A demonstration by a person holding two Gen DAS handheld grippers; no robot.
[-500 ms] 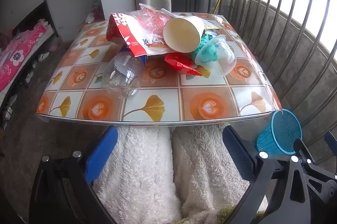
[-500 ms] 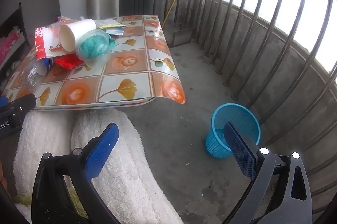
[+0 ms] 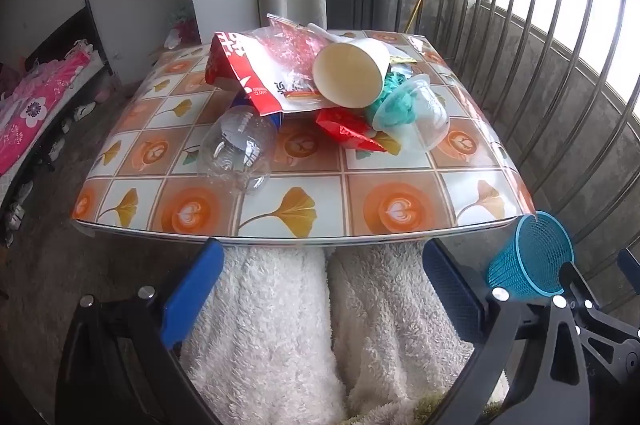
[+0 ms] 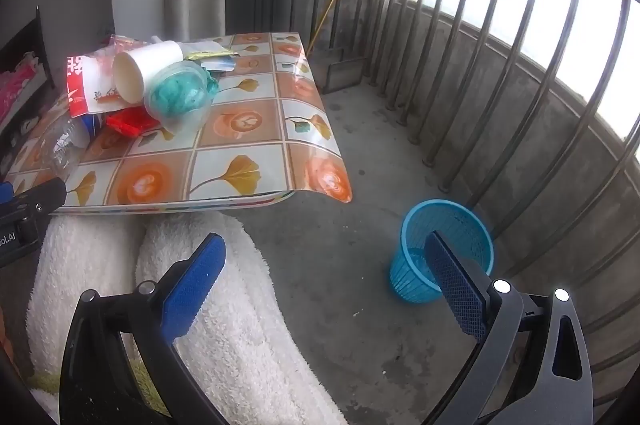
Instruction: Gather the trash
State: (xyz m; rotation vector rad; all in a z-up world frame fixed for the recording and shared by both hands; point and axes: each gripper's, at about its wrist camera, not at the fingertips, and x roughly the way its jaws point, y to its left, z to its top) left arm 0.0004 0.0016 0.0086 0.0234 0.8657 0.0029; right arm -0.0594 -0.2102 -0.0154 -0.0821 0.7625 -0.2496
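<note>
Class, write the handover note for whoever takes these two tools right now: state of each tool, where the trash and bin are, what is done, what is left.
Left tool: open, empty, short of the table's near edge.
Right tool: open, empty, over the floor near the blue basket.
Trash is heaped on the table: clear bottle, paper cup, red-and-white bag, red wrapper, clear tub holding teal stuff.
The basket stands on the floor beside the table's right corner.
Done: nothing picked.
Left: every piece into the basket.
</note>
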